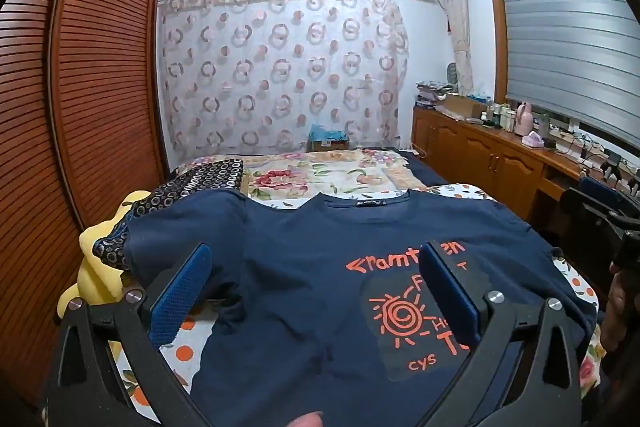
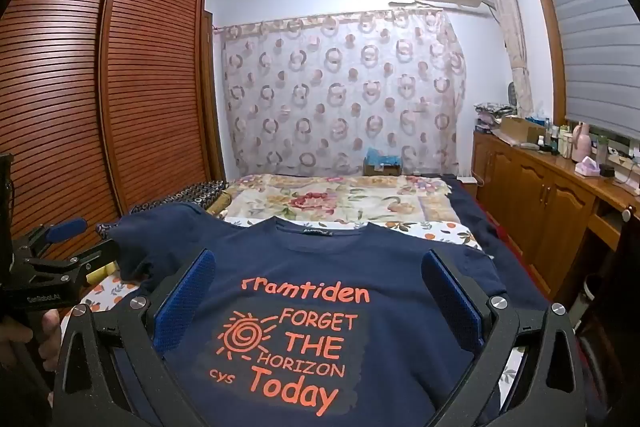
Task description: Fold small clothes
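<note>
A navy T-shirt point(image 1: 296, 267) with an orange sun and lettering lies spread face up on the bed, collar away from me, both sleeves out. My left gripper point(image 1: 316, 259) hovers open above its left half, blue pads wide apart and nothing between them. In the right wrist view the same T-shirt point(image 2: 320, 259) fills the foreground, and my right gripper point(image 2: 320, 267) stands open over the print, holding nothing. The left gripper point(image 2: 60, 247) also shows at that view's left edge, beside the shirt's left sleeve, with a hand on its handle.
The bed carries a floral sheet point(image 1: 320, 175), a dark ring-patterned cloth point(image 1: 200, 183) and a yellow cushion point(image 1: 96, 267) at the left. A slatted wooden wardrobe point(image 1: 80, 87) stands on the left. A wooden cabinet point(image 1: 500, 155) with bottles runs along the right.
</note>
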